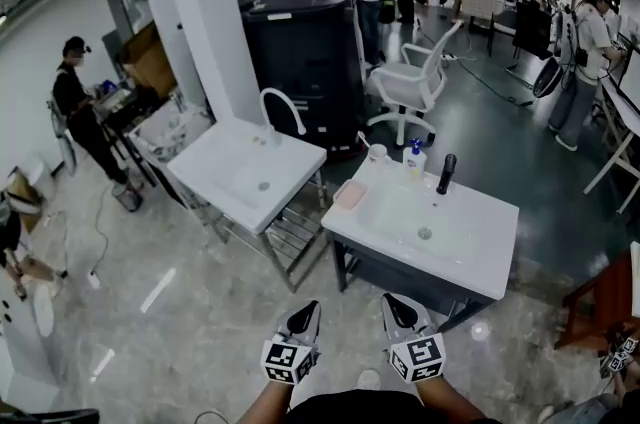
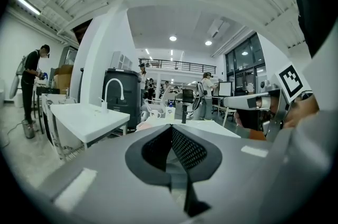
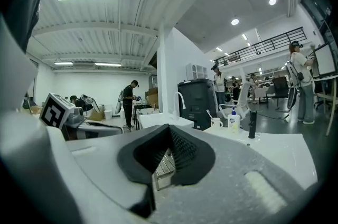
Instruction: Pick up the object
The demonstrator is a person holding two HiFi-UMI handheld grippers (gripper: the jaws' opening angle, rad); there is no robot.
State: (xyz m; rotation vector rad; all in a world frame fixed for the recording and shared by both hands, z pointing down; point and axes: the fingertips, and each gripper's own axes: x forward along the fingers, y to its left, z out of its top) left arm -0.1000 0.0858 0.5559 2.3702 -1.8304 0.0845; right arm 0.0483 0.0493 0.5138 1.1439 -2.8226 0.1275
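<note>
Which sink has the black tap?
The right sink, the closer one, with the soap bottle. The left sink has a white tap.

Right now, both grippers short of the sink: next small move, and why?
Probably carry both toward the nearer sink: left gripper and right gripper are shut, empty, short of it; the soap bottle and cup stand at its far edge.
</note>
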